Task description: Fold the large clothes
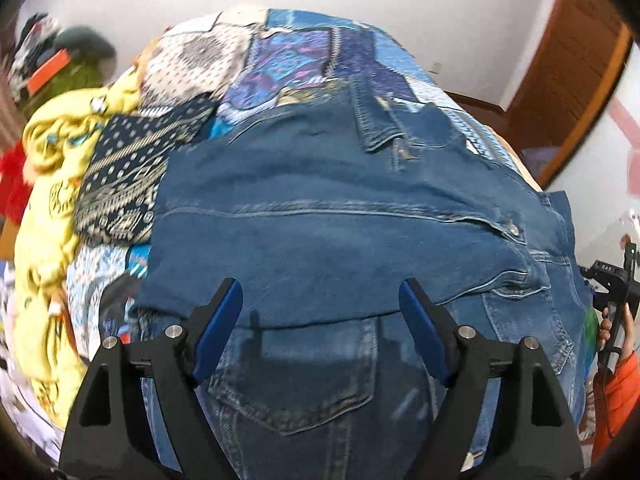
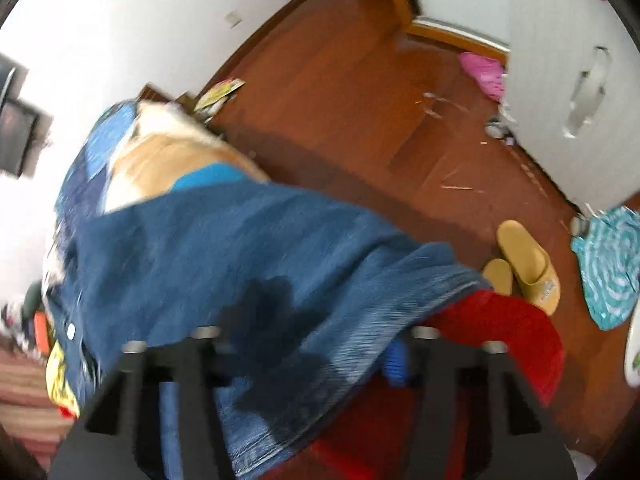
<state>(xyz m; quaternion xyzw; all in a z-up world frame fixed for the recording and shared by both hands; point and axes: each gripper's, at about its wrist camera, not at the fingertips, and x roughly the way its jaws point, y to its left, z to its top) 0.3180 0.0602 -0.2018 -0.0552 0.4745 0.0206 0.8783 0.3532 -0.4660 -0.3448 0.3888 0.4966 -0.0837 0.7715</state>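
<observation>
A blue denim jacket (image 1: 320, 216) lies spread on the bed, a folded part across its upper half and a chest pocket (image 1: 296, 376) close to the camera. My left gripper (image 1: 320, 292) hangs open just above it, blue pads (image 1: 222, 328) wide apart with nothing between them. In the blurred right wrist view the denim jacket (image 2: 224, 248) drapes over my right gripper (image 2: 316, 340). Its jaws stand narrow with the jacket's hem between them. One blue pad (image 2: 396, 360) shows at the hem; the other is hidden under the cloth.
Yellow clothes (image 1: 52, 184) and a dark patterned cloth (image 1: 120, 176) lie left of the jacket on the patchwork bedspread (image 1: 296, 60). An orange sleeve (image 1: 620, 392) shows at right. Beyond the bed edge: wooden floor (image 2: 360, 100), yellow slippers (image 2: 528, 264), teal cloth (image 2: 612, 264), red fabric (image 2: 500, 320).
</observation>
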